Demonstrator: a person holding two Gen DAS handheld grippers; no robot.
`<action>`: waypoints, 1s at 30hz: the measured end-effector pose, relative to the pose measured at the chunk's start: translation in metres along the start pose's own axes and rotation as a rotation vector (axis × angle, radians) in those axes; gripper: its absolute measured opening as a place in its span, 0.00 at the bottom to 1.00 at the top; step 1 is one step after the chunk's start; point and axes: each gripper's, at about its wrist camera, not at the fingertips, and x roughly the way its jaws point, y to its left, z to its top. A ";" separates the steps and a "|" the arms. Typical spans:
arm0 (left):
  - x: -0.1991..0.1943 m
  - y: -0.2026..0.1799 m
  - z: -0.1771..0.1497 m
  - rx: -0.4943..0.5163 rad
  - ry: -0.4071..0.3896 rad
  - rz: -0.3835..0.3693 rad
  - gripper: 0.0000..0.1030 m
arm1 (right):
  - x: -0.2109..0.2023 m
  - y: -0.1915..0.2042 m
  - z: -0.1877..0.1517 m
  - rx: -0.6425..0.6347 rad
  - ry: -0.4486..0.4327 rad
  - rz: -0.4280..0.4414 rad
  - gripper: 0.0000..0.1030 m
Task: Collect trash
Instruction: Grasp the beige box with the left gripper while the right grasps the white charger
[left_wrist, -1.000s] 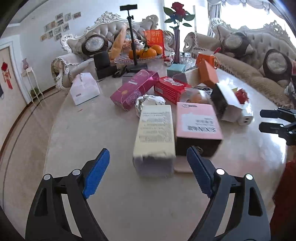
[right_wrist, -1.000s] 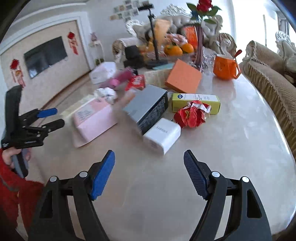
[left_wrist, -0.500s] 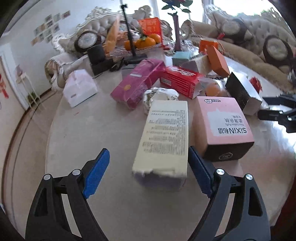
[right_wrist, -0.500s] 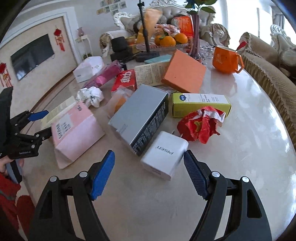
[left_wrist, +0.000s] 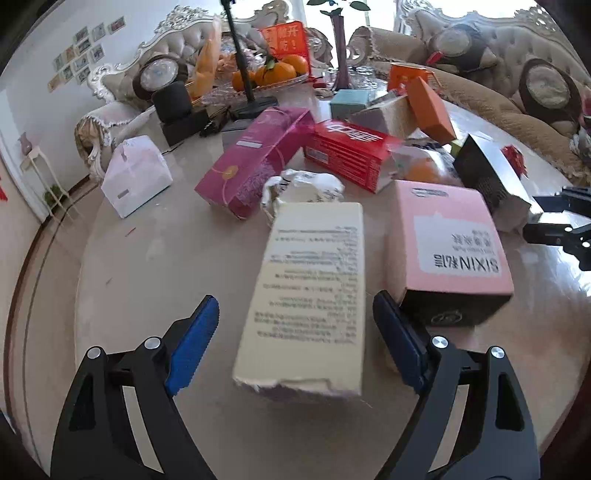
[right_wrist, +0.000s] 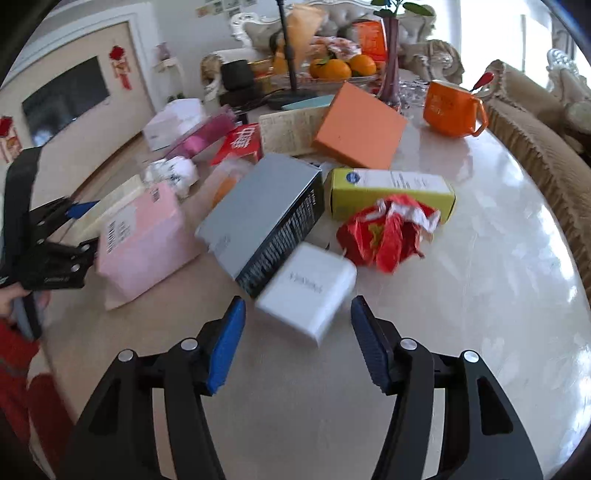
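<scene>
My left gripper (left_wrist: 295, 343) is open, its blue pads on either side of the near end of a long cream box (left_wrist: 310, 288) lying on the marble table (right_wrist: 480, 295); neither pad presses on it. A pink box (left_wrist: 447, 240) lies just right of it. My right gripper (right_wrist: 297, 343) is closing. A white charger block (right_wrist: 306, 291) sits at its fingertips, and neither pad touches it. Beyond the block lie a crumpled red wrapper (right_wrist: 388, 236), a grey-and-black box (right_wrist: 258, 218) and a yellow-green box (right_wrist: 388, 188).
Further back are crumpled white paper (left_wrist: 303, 184), a magenta box (left_wrist: 255, 158), a red box (left_wrist: 351, 155), an orange box (right_wrist: 360, 125), an orange mug (right_wrist: 452, 107) and a white tissue box (left_wrist: 136, 175). Sofas ring the table. A red sleeve (right_wrist: 14, 354) shows at the left.
The left gripper came forward and down, so the cream box now lies between its fingers. The right gripper drew nearer the white charger block and its jaws narrowed.
</scene>
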 end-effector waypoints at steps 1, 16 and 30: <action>0.000 -0.001 0.000 0.004 0.002 0.006 0.81 | -0.001 -0.002 -0.002 -0.008 -0.010 -0.017 0.60; 0.015 0.013 0.004 -0.047 0.057 -0.015 0.81 | 0.023 0.009 0.020 -0.066 0.014 -0.030 0.61; 0.001 0.006 0.000 -0.065 0.015 -0.023 0.46 | -0.007 -0.003 -0.013 -0.078 -0.019 0.050 0.53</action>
